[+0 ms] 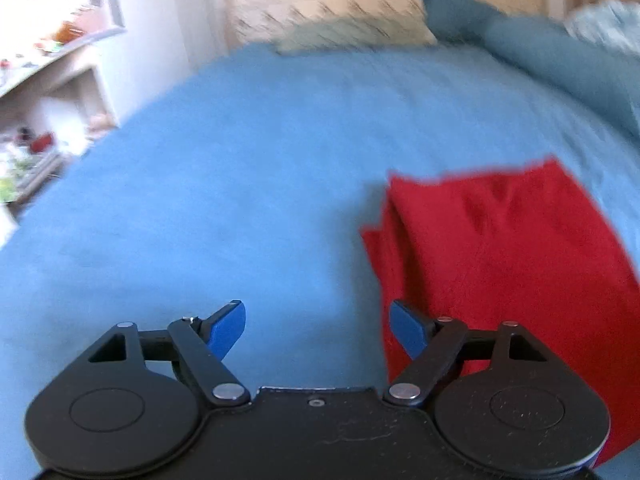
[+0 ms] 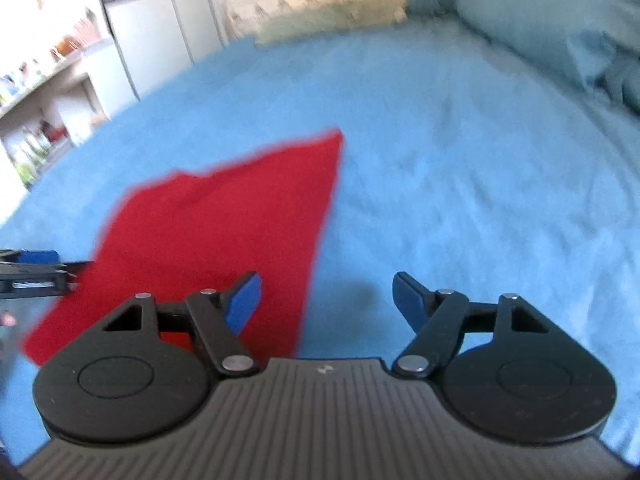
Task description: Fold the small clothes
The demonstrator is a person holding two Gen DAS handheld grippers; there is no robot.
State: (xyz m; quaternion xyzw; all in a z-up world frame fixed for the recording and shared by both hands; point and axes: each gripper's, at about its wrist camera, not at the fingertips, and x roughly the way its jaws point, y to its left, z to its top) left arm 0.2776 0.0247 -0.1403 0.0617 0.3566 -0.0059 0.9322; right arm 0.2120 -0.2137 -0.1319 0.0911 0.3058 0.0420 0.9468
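No text, label, brand name or number could be read in either view. The only sign was a small pale emblem moulded into the ribbed grey housing of the right gripper [image 2: 327,298], too small to make out. Items on the shelves [image 2: 36,76] at the left were too blurred to show any lettering.

Left gripper [image 1: 316,326] and right gripper [image 2: 326,300] both tilt downward, fingers spread, empty.

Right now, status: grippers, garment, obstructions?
Left gripper open, empty. Right gripper open, empty. Folded red cloth garment flat on blue bedspread, between both grippers. Nothing on it.
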